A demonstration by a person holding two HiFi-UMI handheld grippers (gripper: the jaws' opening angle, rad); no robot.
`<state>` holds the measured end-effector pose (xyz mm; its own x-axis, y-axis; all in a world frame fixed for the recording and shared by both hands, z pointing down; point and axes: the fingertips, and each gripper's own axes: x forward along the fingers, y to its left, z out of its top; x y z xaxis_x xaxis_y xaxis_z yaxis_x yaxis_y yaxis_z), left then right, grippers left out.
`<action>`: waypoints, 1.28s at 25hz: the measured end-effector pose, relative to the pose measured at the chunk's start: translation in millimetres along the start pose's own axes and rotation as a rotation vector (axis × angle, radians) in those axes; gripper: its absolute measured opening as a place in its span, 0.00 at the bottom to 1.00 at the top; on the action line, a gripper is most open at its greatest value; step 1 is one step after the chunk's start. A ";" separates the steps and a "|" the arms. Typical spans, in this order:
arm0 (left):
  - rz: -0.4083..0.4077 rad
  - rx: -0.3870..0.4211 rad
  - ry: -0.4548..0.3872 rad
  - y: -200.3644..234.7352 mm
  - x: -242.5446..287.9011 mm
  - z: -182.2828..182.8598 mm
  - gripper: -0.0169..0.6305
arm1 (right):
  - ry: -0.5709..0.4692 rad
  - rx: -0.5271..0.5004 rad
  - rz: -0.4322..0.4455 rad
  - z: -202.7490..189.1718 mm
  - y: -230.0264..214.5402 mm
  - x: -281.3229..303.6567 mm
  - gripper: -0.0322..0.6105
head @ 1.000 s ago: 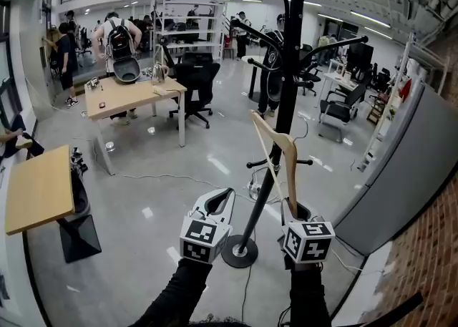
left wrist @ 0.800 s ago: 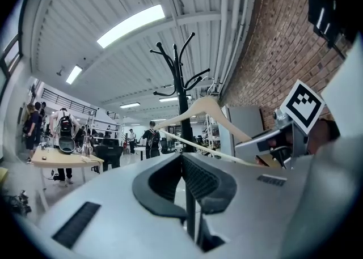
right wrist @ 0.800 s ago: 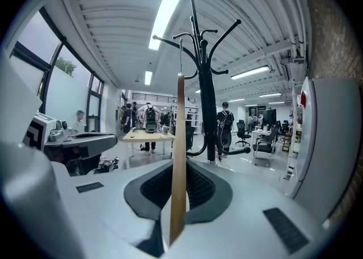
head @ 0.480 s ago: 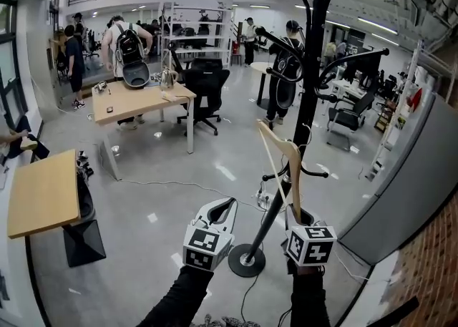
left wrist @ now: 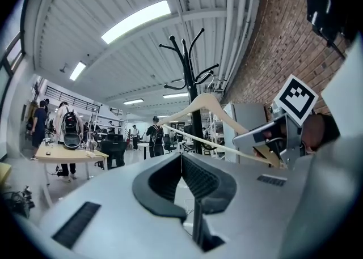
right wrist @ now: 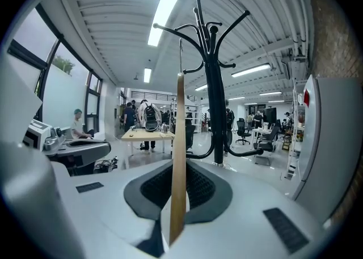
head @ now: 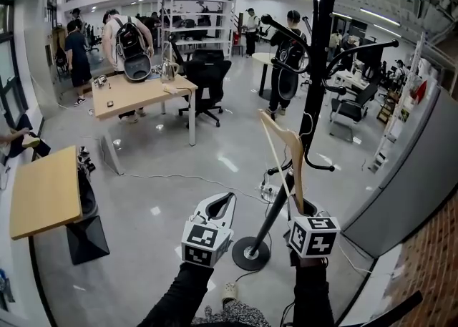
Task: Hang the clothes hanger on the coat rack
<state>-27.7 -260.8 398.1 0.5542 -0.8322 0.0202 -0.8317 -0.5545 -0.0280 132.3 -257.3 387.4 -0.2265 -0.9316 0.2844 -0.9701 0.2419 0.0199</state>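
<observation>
A tall black coat rack stands on a round base, with curved hooks spreading near its top. My right gripper is shut on the lower end of a wooden clothes hanger, which stands upright just left of the pole and below the hooks. Seen from the right gripper view, the hanger is edge-on between the jaws, with the rack close behind. My left gripper hovers to the left of the base, shut and holding nothing. The hanger and rack also show in the left gripper view.
A wooden desk with a black office chair stands behind, and people are at the back. A small wooden table is at the left. A grey cabinet and a brick wall close the right side. A power strip lies on the floor.
The view has drifted, so the rack now sits a little further right and nearer. The right gripper keeps the hanger upright beside the pole. The left gripper has barely moved.
</observation>
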 end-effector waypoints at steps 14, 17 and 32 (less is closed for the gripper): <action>-0.010 0.008 -0.001 27.4 42.0 -4.7 0.04 | -0.020 -0.004 0.001 18.6 -10.5 46.9 0.11; -0.017 0.014 -0.002 34.7 57.7 -2.8 0.04 | -0.019 -0.004 -0.003 24.6 -16.9 61.8 0.11; -0.029 0.008 -0.022 55.2 108.0 9.6 0.04 | -0.041 -0.005 -0.032 64.4 -38.5 104.6 0.11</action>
<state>-13.5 -381.2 389.1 0.5788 -0.8155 -0.0006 -0.8149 -0.5784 -0.0361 140.3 -381.6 354.6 -0.1987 -0.9493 0.2436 -0.9765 0.2129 0.0331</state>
